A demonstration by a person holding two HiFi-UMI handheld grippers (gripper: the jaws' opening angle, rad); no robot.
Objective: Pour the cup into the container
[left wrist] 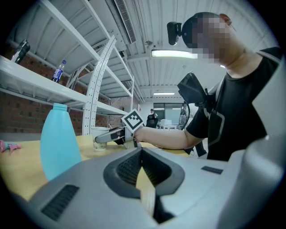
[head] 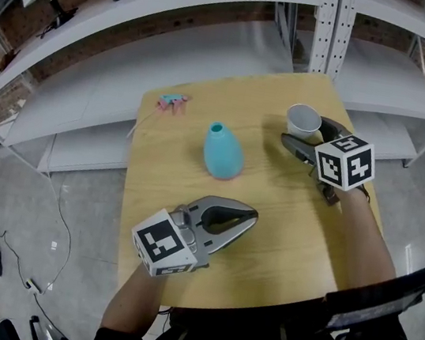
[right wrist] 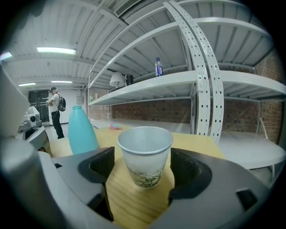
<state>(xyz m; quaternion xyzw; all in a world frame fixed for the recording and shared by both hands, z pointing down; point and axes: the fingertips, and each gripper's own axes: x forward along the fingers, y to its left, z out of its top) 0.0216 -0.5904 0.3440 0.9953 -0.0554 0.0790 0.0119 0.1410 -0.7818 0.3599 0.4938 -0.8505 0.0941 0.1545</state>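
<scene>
The cup (head: 303, 120) sits between the spread fingers of your right gripper (right wrist: 142, 155).
It stands upright on the bench (head: 266, 238), untouched; your left gripper (head: 253, 212) has its fingers pressed together.

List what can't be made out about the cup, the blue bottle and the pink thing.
Cup contents: the right gripper view sees mostly its side wall; the head view is too small.
Blue bottle interior: opaque wall and narrow mouth, in every view.
Pink thing: too small in the head view to identify.
</scene>
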